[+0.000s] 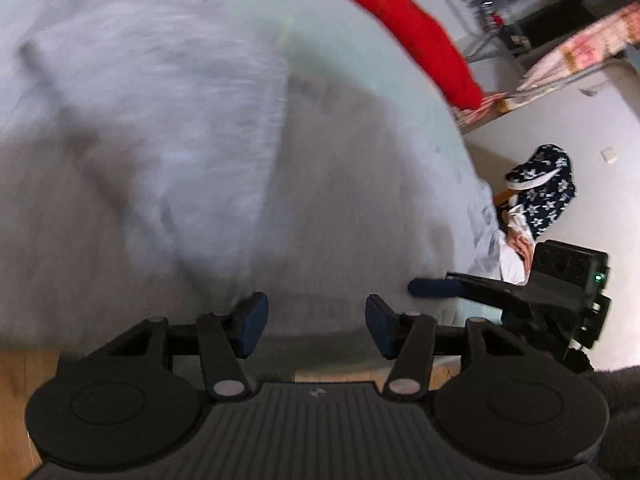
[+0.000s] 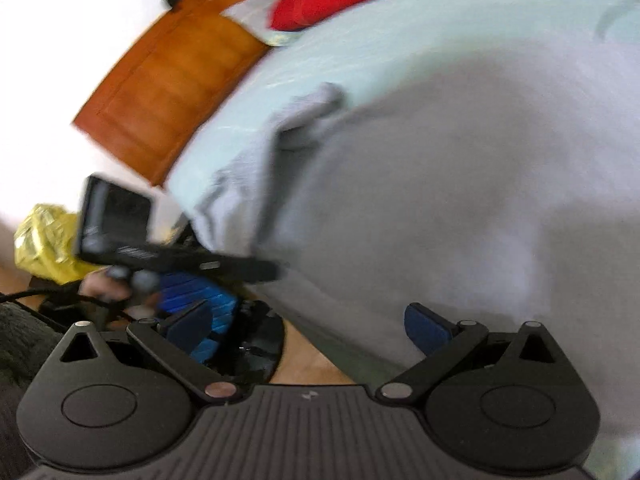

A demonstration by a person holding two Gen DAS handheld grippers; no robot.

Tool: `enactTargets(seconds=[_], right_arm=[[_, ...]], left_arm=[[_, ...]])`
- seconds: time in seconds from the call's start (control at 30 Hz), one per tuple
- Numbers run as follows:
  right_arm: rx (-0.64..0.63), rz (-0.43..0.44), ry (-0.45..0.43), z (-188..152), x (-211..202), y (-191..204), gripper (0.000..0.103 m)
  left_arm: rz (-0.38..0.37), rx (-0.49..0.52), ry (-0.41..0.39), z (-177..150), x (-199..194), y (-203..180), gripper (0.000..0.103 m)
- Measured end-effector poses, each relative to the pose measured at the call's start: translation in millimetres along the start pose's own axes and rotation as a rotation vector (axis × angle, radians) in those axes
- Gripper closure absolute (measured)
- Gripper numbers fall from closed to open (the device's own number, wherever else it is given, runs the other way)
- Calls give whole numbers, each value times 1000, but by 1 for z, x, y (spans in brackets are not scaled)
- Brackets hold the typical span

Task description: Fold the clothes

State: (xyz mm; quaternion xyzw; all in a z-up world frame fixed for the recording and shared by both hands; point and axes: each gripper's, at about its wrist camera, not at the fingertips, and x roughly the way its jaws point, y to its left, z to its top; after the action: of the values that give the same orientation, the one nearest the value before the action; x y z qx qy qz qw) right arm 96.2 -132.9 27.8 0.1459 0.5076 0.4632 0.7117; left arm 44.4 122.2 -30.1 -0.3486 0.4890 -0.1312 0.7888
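Both wrist views, blurred by motion. My left tool (image 1: pixel 316 326) sits at 6 o'clock of its own view with its blue pads (image 1: pixel 251 323) parted and nothing between them; it hangs over the near hem of the grey garment (image 1: pixel 168 152). The garment lies spread on the pale green bed (image 1: pixel 328 12) and fills the view from 9 o'clock through the centre. A red cushion (image 1: pixel 400 20) lies on the bed at 1 o'clock. At 3 o'clock, beside the bed's edge, the floor (image 1: pixel 600 120) carries a dark star-patterned slipper (image 1: pixel 544 184). My right tool enters this view at 4 o'clock, its blue fingertip (image 1: pixel 432 288) just beside the garment's edge. In the right wrist view, my right tool (image 2: pixel 306 326) stands at 6 o'clock with its pads (image 2: pixel 426 326) set wide apart, gripping nothing; the garment's near edge (image 2: pixel 440 200) lies just beyond the right-hand pad. A folded sleeve (image 2: pixel 308 116) rests at 11 o'clock of the garment. The left tool (image 2: pixel 248 268) crosses at 9 o'clock, touching or nearly touching the garment's edge; I cannot tell which. A brown wooden headboard (image 2: pixel 176 76) stands at 10 o'clock, a yellow bag (image 2: pixel 44 236) at 9 o'clock.
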Motion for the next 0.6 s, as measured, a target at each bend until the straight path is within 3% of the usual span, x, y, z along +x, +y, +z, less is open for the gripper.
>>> enactTargets(seconds=[0.07, 0.17, 0.27, 0.4, 0.43, 0.5, 0.6], right_arm=[[44, 18, 1, -8, -5, -9, 0], [19, 16, -5, -4, -13, -5, 0], [2, 14, -64, 8, -22, -4, 0], [54, -29, -56, 10, -20, -19, 0], [68, -47, -36, 5, -18, -23, 0], [69, -42, -40, -3, -23, -27, 0], [80, -54, -79, 0, -32, -29, 0]], left_arm=[[40, 22, 14, -3, -4, -3, 49], [39, 108, -35, 13, -11, -25, 45], [-71, 156, -78, 33, -5, -37, 35], [-53, 123, -15, 39, 25, -22, 35], [-34, 95, 4, 37, 29, -14, 42], [-67, 36, -18, 37, 23, -4, 43], [-68, 68, -97, 56, 13, -12, 41]])
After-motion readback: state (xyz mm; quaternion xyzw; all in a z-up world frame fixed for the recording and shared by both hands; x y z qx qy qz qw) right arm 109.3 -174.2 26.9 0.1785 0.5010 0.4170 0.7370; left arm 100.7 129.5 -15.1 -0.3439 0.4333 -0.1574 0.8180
